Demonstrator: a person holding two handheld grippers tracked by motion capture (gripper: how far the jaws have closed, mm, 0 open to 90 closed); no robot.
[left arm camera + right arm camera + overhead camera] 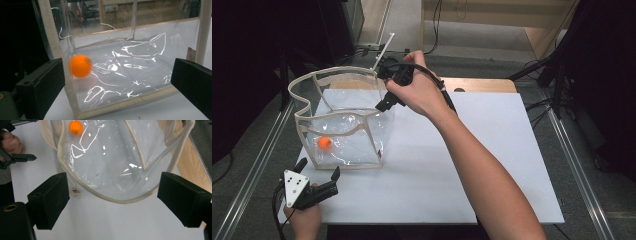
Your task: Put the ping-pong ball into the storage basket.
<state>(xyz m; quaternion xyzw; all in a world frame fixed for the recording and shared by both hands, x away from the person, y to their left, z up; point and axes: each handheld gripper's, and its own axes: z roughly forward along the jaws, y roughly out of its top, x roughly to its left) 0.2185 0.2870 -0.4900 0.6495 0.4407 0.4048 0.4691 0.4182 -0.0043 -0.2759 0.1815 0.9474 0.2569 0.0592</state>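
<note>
Orange ball (pixel 324 143) sits inside the clear bag (pixel 343 132) on my worktop (pixel 492 165). Right gripper (pixel 115 202) fingers wide open above the bag rim, empty; left gripper (pixel 117 82) open too, empty.

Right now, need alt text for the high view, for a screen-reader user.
An orange ball lies inside a clear plastic bag with beige trim on a white table. The right gripper hangs open above the bag's rim; the left gripper rests open at the table's near-left corner.
</note>
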